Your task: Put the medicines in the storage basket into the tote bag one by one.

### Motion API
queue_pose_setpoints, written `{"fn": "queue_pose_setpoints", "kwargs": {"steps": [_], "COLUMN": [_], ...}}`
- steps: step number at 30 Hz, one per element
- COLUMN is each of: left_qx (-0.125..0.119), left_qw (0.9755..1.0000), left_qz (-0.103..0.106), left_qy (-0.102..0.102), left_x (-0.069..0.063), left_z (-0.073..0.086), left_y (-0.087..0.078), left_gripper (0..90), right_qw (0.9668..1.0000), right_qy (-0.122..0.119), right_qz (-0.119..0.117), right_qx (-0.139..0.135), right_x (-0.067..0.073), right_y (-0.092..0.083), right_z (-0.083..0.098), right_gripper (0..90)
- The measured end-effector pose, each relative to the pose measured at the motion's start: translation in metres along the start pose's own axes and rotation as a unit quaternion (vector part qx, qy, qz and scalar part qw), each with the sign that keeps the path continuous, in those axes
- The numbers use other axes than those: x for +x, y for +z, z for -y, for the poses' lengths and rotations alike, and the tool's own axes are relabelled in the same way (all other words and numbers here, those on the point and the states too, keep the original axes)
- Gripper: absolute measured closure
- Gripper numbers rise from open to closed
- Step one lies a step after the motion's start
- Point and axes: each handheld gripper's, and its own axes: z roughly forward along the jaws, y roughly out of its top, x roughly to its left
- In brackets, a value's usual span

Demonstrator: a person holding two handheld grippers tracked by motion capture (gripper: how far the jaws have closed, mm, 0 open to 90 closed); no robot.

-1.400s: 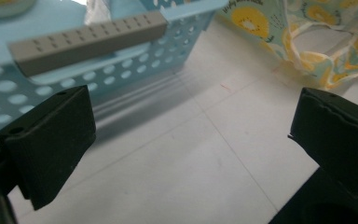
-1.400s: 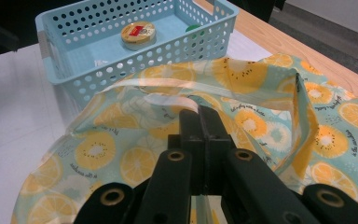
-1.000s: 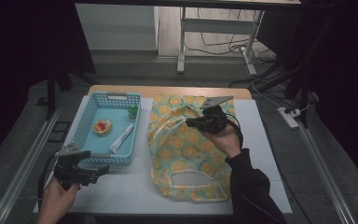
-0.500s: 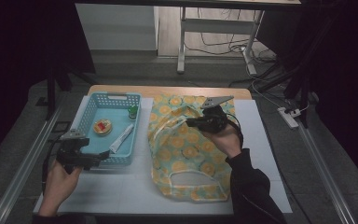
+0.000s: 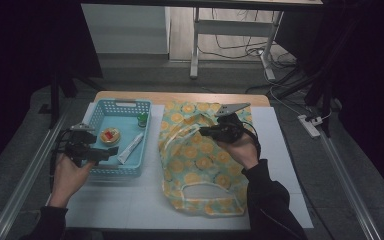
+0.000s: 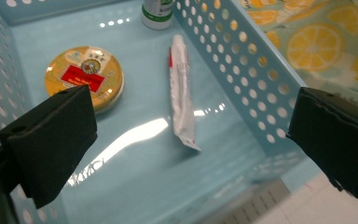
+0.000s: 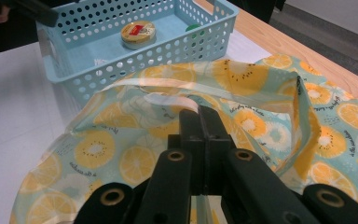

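Left claw (image 5: 111, 153) wide over basket (image 5: 96, 119), right claw (image 5: 203, 131) pinching bag handle (image 7: 168, 100)

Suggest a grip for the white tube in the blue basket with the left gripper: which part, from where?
Grip the white tube across its round middle, coming straight down from above. It lies flat on the floor of the blue basket, with bare floor on both long sides for the open left gripper to straddle it. Its crimped end looks too thin, and the basket walls block a sideways approach.
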Motion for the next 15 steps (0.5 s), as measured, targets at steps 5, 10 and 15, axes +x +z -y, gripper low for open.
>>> {"fn": "queue_pose_setpoints", "kwargs": {"steps": [5,10,15], "left_qx": [0.004,0.014,0.017], "left_qw": [0.9999,0.9999,0.9997], "left_qz": [0.016,0.007,-0.013], "left_qy": [-0.001,-0.006,-0.016], "left_x": [0.009,0.020,0.032], "left_z": [-0.010,-0.020,-0.026], "left_y": [0.010,0.020,0.032], "left_gripper": [0.0,0.0,0.0], "right_qw": [1.0000,1.0000,1.0000], "right_qy": [-0.001,-0.001,-0.001], "right_qz": [0.000,-0.002,-0.002], "right_qx": [0.000,-0.001,-0.002], "right_x": [0.000,0.000,0.000], "right_y": [0.000,0.000,0.000], "right_z": [0.000,0.000,0.000], "right_gripper": [90.0,90.0,90.0]}}
